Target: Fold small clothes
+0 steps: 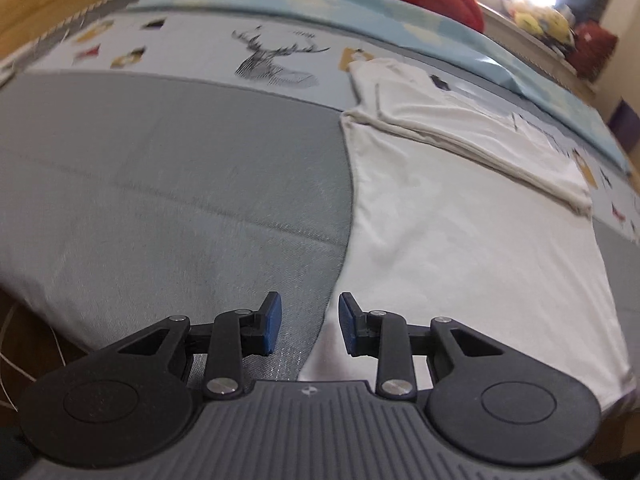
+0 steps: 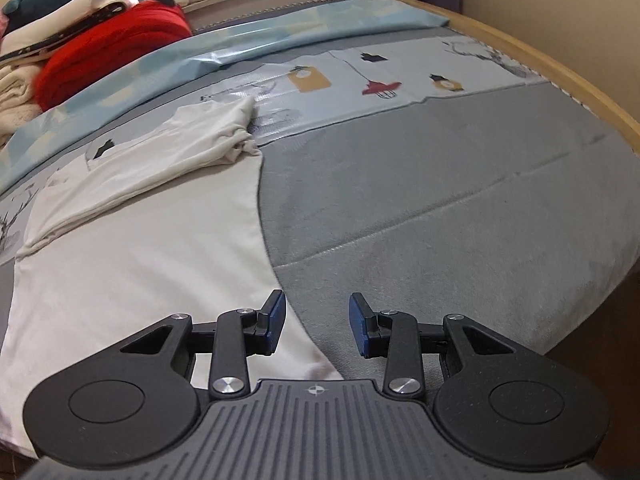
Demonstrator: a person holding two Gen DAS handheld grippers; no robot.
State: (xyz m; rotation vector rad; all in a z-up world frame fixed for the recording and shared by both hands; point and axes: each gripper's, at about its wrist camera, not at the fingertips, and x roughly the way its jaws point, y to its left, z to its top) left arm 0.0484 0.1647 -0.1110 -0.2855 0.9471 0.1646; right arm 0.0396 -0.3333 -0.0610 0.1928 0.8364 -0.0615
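A white garment [image 1: 460,232] lies flat on the grey bed cover, its far part folded back over itself into a thick band [image 1: 460,128]. It also shows in the right wrist view [image 2: 132,248], with the folded band [image 2: 160,164] at the far end. My left gripper [image 1: 309,322] is open and empty, hovering over the garment's near left edge. My right gripper [image 2: 317,326] is open and empty, hovering over the garment's near right edge.
The grey bed cover [image 1: 160,184] spreads left of the garment and, in the right wrist view [image 2: 460,200], right of it. A printed blue sheet [image 2: 360,76] lies beyond. A red blanket [image 2: 108,48] and stacked clothes sit far back. A wooden bed rail [image 2: 560,76] runs along the right.
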